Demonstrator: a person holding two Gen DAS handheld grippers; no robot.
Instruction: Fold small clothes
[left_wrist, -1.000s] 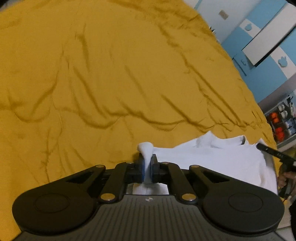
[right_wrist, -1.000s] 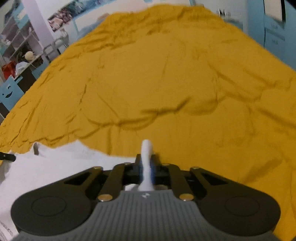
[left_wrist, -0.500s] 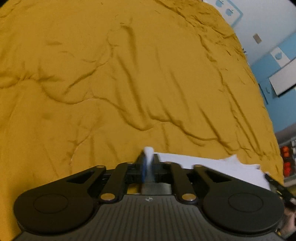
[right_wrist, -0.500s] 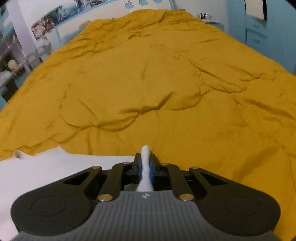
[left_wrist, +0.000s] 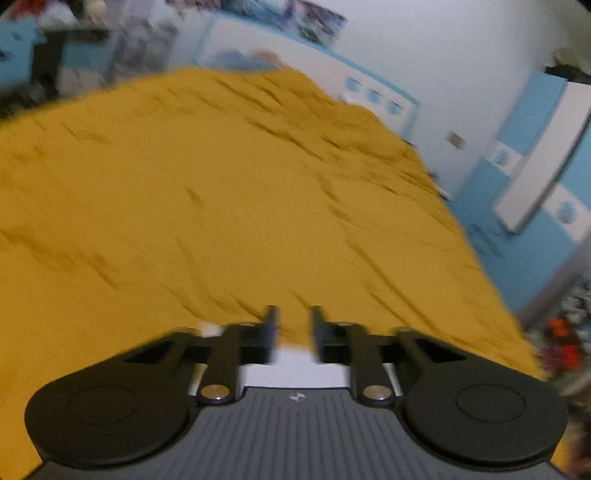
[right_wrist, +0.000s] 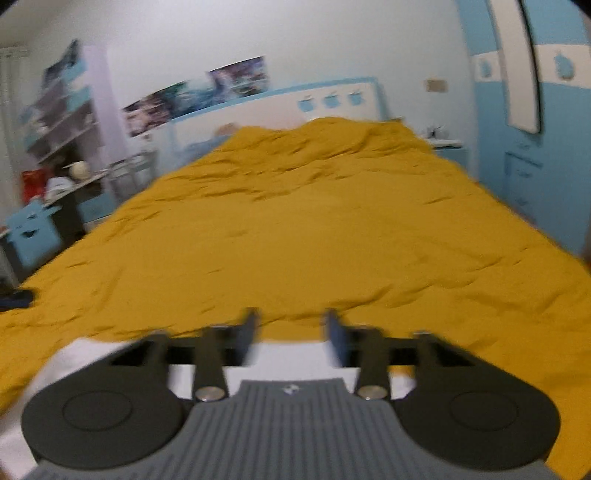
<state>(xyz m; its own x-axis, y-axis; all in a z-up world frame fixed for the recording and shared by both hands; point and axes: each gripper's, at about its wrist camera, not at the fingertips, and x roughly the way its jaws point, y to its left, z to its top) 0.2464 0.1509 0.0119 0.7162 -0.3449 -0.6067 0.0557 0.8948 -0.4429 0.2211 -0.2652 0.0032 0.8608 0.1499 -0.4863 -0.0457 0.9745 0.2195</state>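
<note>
My left gripper is hovering with jaws parted and empty over a wrinkled mustard bedspread, white cloth lying just beneath them.

A plain mustard-yellow bedspread lies under a white garment; black hand-held gripper.

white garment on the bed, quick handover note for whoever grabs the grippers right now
Left gripper: open, holding nothing.
Right gripper: open, holding nothing.
White garment: lying on the yellow bedcover at its near edge, right below both grippers, mostly hidden by them.
Done: garment is laid down and free of both grippers.
Left: how far it is folded cannot be told; look, then probably regrip and finish.
</note>
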